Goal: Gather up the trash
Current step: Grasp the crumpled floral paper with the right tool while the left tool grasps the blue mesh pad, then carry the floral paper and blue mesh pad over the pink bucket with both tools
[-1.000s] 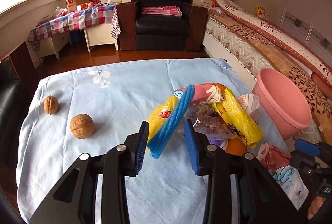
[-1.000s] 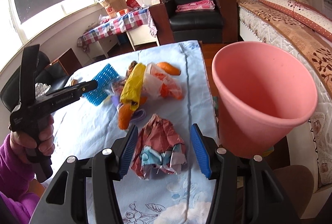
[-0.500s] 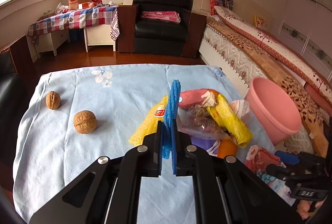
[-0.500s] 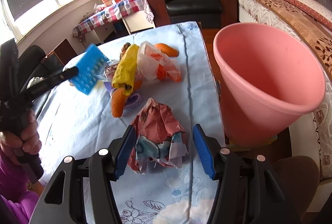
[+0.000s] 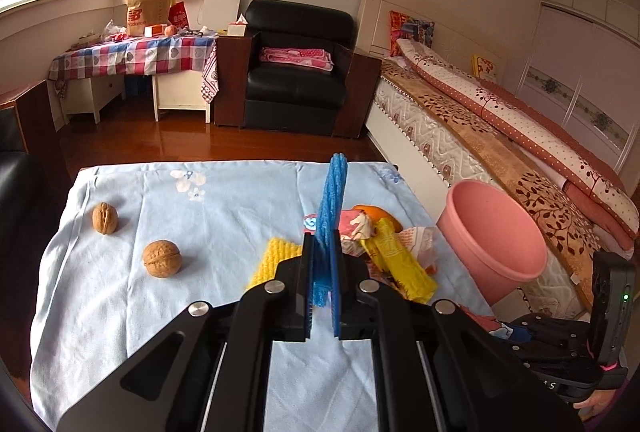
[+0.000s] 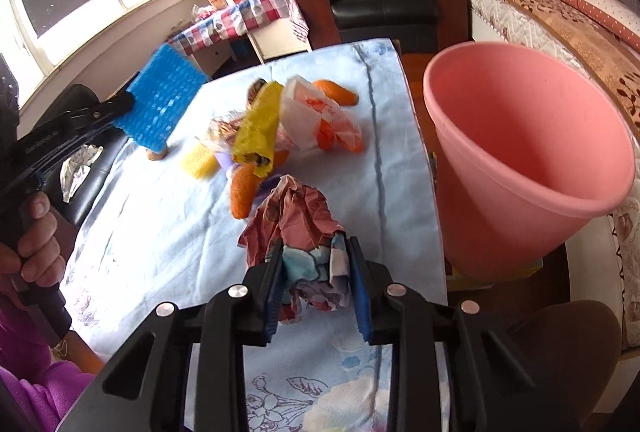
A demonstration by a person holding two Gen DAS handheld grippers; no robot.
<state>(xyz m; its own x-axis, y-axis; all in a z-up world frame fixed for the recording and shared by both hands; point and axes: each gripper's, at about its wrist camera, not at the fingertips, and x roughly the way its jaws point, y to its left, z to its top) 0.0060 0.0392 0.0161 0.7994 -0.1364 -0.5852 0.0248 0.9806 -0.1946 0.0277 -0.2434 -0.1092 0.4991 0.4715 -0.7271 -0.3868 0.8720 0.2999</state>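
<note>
left tongs: clamped, angled downward | right tongs: jaws just closing, pinching

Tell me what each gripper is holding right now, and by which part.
Left gripper: the blue foam net, pinched flat at its lower end. Right gripper: its jaws have just been closing on the crumpled wrapper, at the near, blue-printed end.

Two walnuts, one pink bucket

A home bedroom: quilted bed, black leather armchair, checked-cloth side table.
</note>
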